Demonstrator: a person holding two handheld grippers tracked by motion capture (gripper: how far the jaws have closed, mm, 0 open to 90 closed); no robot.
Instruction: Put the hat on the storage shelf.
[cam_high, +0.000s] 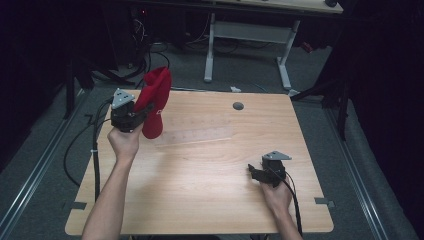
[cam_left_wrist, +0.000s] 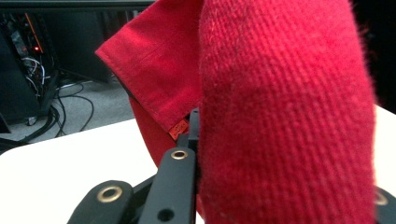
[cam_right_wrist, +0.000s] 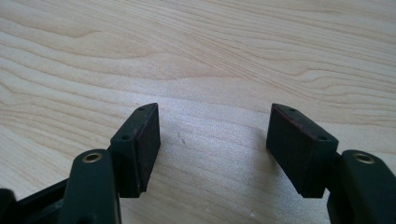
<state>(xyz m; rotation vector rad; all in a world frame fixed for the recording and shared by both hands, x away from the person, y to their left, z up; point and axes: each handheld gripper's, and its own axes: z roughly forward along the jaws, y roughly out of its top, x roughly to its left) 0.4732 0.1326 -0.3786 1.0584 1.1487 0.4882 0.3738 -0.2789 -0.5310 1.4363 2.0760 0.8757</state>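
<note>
- Your left gripper (cam_high: 136, 111) has its jaws pinching the red cloth (cam_high: 155, 102), which hangs lifted at the upper left of the high view, its lower end near or just touching the table (cam_high: 210, 165).
- In the left gripper view the red cloth (cam_left_wrist: 280, 107) drapes over the jaws, hem showing upper left.
- Your right gripper (cam_high: 257, 171) rests low at the lower right, jaws spread wide over bare wood, holding nothing.
- You seem mid-lift; next, the free gripper likely needs to catch a hanging edge or corner.
</note>
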